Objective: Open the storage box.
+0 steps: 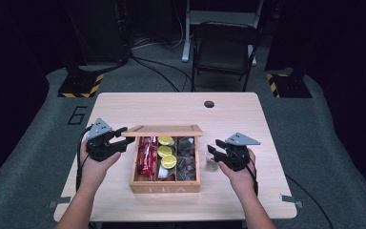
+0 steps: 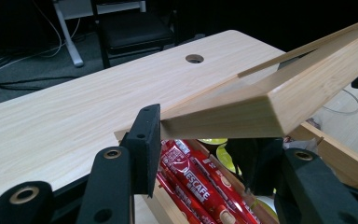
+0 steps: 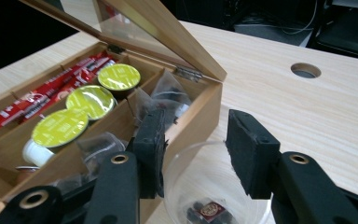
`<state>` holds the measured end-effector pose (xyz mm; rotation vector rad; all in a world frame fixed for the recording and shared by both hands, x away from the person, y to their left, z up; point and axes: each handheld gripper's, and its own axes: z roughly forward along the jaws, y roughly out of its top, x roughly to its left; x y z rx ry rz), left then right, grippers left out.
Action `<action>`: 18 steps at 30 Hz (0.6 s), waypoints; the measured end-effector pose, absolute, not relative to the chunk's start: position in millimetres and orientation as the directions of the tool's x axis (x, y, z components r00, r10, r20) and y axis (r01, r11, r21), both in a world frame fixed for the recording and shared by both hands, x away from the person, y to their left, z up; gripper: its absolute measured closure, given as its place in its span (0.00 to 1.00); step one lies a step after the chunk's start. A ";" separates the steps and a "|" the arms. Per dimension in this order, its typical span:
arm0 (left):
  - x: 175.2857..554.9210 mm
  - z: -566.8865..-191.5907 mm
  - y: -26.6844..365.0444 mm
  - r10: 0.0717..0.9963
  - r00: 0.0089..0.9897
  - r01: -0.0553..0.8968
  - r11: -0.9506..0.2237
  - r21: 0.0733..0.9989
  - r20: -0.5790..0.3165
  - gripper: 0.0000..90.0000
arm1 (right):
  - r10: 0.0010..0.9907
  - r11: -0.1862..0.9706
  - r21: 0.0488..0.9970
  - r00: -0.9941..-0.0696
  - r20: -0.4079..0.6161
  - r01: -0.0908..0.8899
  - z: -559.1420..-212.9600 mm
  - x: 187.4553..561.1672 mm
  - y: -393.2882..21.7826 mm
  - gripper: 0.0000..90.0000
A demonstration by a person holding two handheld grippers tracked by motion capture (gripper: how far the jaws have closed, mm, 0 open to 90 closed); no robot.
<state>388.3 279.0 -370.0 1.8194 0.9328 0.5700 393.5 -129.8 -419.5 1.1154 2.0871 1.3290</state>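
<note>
**Lid held up, cup between the jaws**

While the left gripper (image 1: 116, 137) clamps the front corner of the wooden lid (image 2: 279, 100) and holds it raised at a slant, the tea box (image 1: 165, 187) sits near the middle of the table (image 1: 228, 114) with its 3 compartments exposed. Red Nescafe sticks (image 2: 193, 184) lie in the left compartment, 3 yellow-green capsules (image 3: 89, 100) in the middle one, and clear sachets (image 3: 168, 95) in the right one. The right gripper (image 3: 193, 149) is just beside the box's right wall, its jaws standing on either side of a clear plastic cup (image 3: 209, 186) that rests on the table and has a small dark packet at its bottom. Whether the pads press the cup's rim cannot be told.
</note>
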 end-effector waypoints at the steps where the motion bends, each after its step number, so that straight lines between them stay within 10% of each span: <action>1: 388.4 -370.0 279.1 0.802 0.597 0.345 -0.231 0.910 -0.022 0.61 | 0.807 0.220 0.889 -0.587 0.065 0.401 -417.6 393.3 -129.0 0.63; 18: 387.9 -369.5 279.1 0.802 0.597 0.346 -0.233 0.909 -0.021 0.61 | 0.766 0.246 0.906 -0.642 0.036 0.344 -389.3 391.8 -111.8 0.60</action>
